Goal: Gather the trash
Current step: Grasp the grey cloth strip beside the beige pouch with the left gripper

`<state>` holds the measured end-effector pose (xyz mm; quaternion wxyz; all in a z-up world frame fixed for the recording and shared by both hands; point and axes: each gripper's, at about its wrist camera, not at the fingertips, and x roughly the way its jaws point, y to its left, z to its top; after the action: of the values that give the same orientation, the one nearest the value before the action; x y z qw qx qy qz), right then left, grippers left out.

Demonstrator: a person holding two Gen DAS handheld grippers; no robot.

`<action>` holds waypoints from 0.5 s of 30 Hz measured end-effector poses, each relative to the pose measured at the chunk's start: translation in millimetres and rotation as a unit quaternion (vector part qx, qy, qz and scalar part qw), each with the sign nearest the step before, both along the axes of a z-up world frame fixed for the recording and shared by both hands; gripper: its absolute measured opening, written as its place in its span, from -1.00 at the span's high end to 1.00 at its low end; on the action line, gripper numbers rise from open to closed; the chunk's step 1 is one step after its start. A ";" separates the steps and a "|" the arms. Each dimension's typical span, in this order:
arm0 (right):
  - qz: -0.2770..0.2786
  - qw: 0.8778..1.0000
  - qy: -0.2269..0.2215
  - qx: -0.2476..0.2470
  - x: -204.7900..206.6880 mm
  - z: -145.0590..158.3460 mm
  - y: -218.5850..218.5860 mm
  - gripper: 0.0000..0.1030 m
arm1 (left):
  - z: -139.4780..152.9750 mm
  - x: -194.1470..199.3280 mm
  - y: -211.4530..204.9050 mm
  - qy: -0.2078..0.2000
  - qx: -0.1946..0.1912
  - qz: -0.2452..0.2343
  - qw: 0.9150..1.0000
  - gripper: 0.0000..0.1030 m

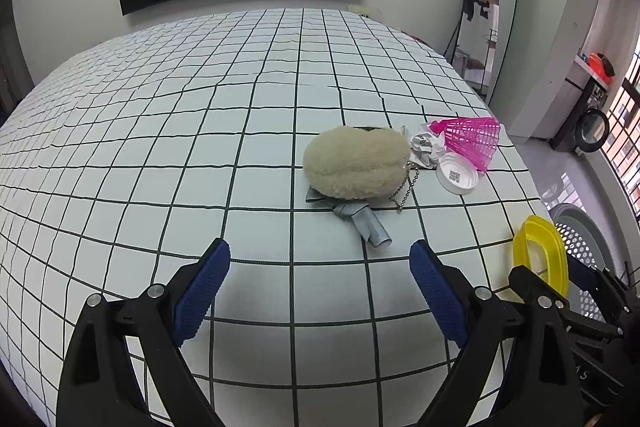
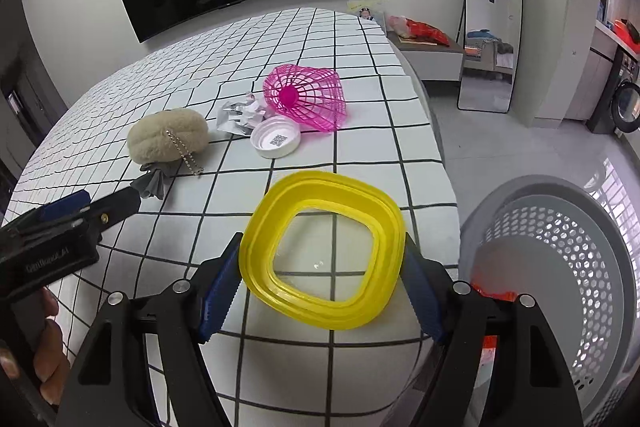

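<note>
We hold the yellow ring [image 2: 322, 253] in our right claw [image 2: 323, 281], its blue pads pressed on the ring's left and right edges so the piece stays tilted up above the bed [image 2: 280, 39], free to carry. It is a squarish, glossy, translucent yellow plastic frame with stepped ridges and an open middle. Just to its right on the floor stands the perforated grey basket [image 2: 560, 267], probably where the trash goes. Our left claw [image 1: 320, 287] hangs spread and empty over the checked sheet, aimed at the remaining pile: a fluffy beige pouch [image 1: 354, 165] with a bead chain, a grey wrapper [image 1: 366, 223] under it, crumpled foil [image 1: 424, 147], a white cap [image 1: 457, 175] and a pink mesh cone [image 1: 472, 139].
</note>
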<state>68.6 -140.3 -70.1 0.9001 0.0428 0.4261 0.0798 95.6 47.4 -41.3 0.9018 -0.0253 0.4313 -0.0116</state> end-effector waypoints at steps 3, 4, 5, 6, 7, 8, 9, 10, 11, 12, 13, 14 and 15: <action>0.001 1.000 -0.001 0.013 -1.9 0.4 -6.0 -0.39 | 4.4 4.0 -7.2 -0.005 0.015 0.001 1.000 -0.73; 0.001 1.000 -0.002 0.015 -3.2 -0.2 -6.8 -0.39 | 4.6 6.5 -9.5 -0.005 0.021 0.003 1.000 -0.73; 0.001 1.000 -0.002 0.019 -3.7 0.3 -8.8 -0.39 | 4.4 9.2 -11.2 -0.003 0.024 0.005 1.000 -0.73; 0.000 1.000 -0.004 0.022 -4.5 1.0 -10.8 -0.39 | 4.1 11.5 -11.8 0.000 0.026 0.006 1.000 -0.73; -0.001 1.000 -0.006 0.024 -4.8 2.2 -12.5 -0.39 | 3.7 14.0 -13.1 0.002 0.028 0.006 1.000 -0.73; -0.002 1.000 -0.007 0.027 -5.4 2.9 -14.8 -0.39 | 2.7 16.2 -14.3 0.004 0.031 0.007 0.999 -0.73; -0.002 1.000 -0.008 0.030 -6.3 3.6 -17.4 -0.39 | 1.6 18.3 -15.2 0.005 0.035 0.009 0.999 -0.73; -0.003 0.999 -0.009 0.031 -7.0 4.0 -18.6 -0.40 | 0.2 20.6 -15.6 0.007 0.039 0.011 0.999 -0.73; -0.004 0.999 -0.009 0.034 -7.9 4.1 -21.0 -0.39 | -1.7 22.9 -15.9 0.009 0.042 0.012 0.999 -0.73; -0.005 0.999 -0.009 0.036 -8.0 3.7 -22.6 -0.39 | -3.3 24.7 -16.0 0.011 0.045 0.014 0.999 -0.73; -0.006 0.999 -0.008 0.038 -7.8 3.0 -23.8 -0.39 | -5.4 27.5 -17.3 0.012 0.049 0.015 0.999 -0.73; -0.007 0.999 -0.007 0.040 -8.0 2.3 -26.0 -0.39 | -7.6 30.6 -18.4 0.013 0.056 0.016 0.998 -0.73; -0.008 0.999 -0.007 0.042 -8.0 1.9 -27.6 -0.39 | -9.6 32.9 -19.5 0.014 0.061 0.017 0.998 -0.73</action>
<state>60.6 -167.9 -68.2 0.9009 0.0833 0.4162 0.0907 128.5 27.9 -50.9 0.8957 0.0220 0.4430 0.0308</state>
